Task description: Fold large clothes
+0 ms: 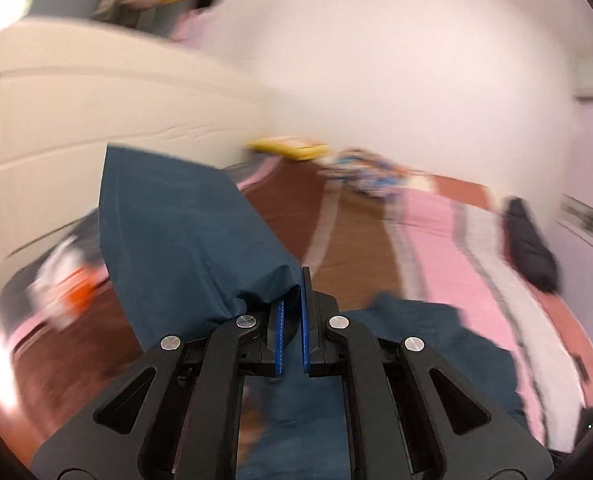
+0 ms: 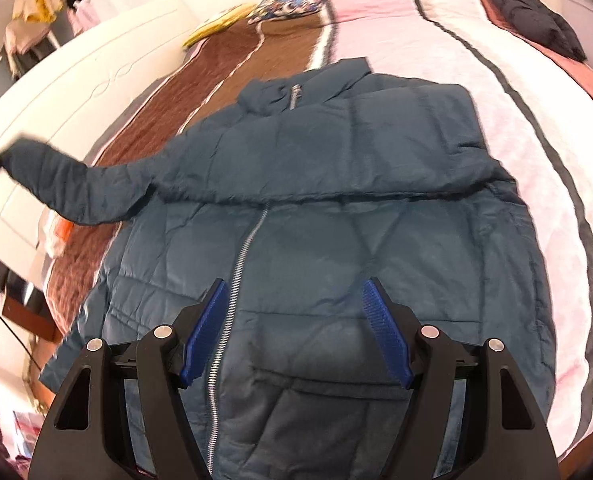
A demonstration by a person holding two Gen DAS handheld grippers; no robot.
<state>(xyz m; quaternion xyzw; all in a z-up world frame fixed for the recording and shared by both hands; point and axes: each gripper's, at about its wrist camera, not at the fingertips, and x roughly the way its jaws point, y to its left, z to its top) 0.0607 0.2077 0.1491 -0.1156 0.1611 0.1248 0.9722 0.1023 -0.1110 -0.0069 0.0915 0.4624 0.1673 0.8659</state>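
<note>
A large teal quilted jacket (image 2: 336,208) lies front up on the bed, its silver zipper (image 2: 236,272) running down the middle. Its right sleeve lies folded across the chest. Its left sleeve (image 2: 72,184) is stretched out to the left and lifted. My left gripper (image 1: 292,308) is shut on the end of that sleeve (image 1: 184,240), which stands up in front of the camera. My right gripper (image 2: 292,320) is open and empty, hovering above the jacket's lower front, one finger on each side of the zipper area.
The bed has a brown, pink and white striped cover (image 2: 436,60). A black garment (image 2: 532,12) lies at the far right corner, a patterned pillow (image 2: 296,0) and a yellow item (image 2: 216,24) at the head. A cream headboard (image 2: 76,80) runs along the left.
</note>
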